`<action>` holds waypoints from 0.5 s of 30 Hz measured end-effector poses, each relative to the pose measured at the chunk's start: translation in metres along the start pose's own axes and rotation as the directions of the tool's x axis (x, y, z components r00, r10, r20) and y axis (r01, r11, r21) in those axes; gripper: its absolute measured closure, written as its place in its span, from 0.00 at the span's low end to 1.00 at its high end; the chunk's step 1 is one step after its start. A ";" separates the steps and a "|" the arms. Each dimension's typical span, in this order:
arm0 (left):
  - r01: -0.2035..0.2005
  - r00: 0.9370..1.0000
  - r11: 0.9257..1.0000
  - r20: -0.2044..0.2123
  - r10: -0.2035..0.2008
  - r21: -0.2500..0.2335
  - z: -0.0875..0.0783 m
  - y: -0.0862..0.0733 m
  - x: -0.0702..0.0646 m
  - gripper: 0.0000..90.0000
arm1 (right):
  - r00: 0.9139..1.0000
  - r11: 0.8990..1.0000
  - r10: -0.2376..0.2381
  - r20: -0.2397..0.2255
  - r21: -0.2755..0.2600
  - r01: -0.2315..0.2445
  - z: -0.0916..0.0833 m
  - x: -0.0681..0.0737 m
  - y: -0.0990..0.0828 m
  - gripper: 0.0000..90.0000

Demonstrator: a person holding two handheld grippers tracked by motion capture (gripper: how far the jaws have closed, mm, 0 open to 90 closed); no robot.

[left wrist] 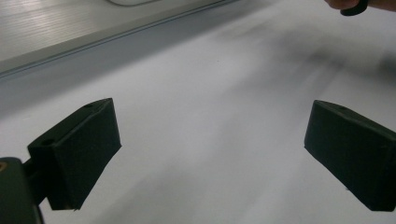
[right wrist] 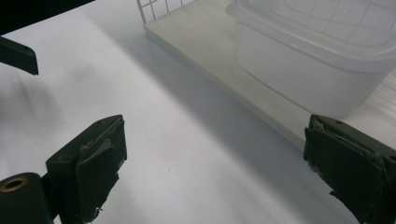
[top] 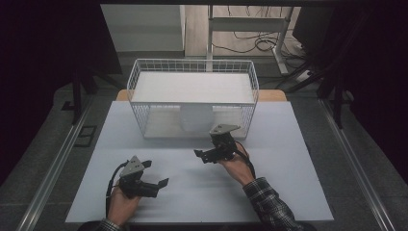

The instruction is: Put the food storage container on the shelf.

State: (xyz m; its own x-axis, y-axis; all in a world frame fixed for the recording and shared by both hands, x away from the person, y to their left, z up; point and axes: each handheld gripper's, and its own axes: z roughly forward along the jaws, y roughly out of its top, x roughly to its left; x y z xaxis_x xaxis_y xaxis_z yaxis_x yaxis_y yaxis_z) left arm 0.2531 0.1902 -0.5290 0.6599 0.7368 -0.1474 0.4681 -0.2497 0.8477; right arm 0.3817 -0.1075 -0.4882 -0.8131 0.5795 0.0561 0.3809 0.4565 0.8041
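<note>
Claws first: my left gripper [top: 161, 184] at seven o'clock and right gripper [top: 198, 155] near centre both gape wide, holding nothing, above the mat [top: 288, 192]. At twelve, the tub [right wrist: 299, 70] under the wire rack [top: 192, 89] looks light, thin, slippery; I'd pinch its rim.

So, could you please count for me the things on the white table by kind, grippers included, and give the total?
Wire basket: 1
White translucent container, standing inside the basket: 1
Handheld grippers: 2, the left gripper and the right gripper, both with jaws apart and holding nothing
Total: 4
</note>
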 end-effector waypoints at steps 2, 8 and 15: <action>-0.005 1.000 1.000 0.000 0.005 0.005 0.001 0.000 -0.001 0.03 | 1.000 1.000 -0.003 0.005 -0.001 0.003 -0.003 0.001 -0.002 0.06; -0.006 1.000 1.000 0.001 0.006 0.002 -0.001 0.000 0.000 0.03 | 1.000 1.000 -0.005 0.003 -0.003 0.005 -0.010 0.003 -0.005 0.06; -0.006 1.000 1.000 -0.001 0.006 0.005 -0.001 0.000 0.000 0.03 | 0.999 0.999 -0.033 0.004 0.025 0.033 -0.017 0.008 -0.009 0.06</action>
State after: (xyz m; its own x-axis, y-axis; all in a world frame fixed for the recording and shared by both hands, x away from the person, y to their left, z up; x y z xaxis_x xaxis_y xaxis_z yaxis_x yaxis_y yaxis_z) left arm 0.2525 0.1905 -0.5286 0.6621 0.7360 -0.1412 0.4669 -0.2577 0.8459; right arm 0.3646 -0.1185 -0.4849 -0.8235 0.5667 0.0273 0.3646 0.4917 0.7907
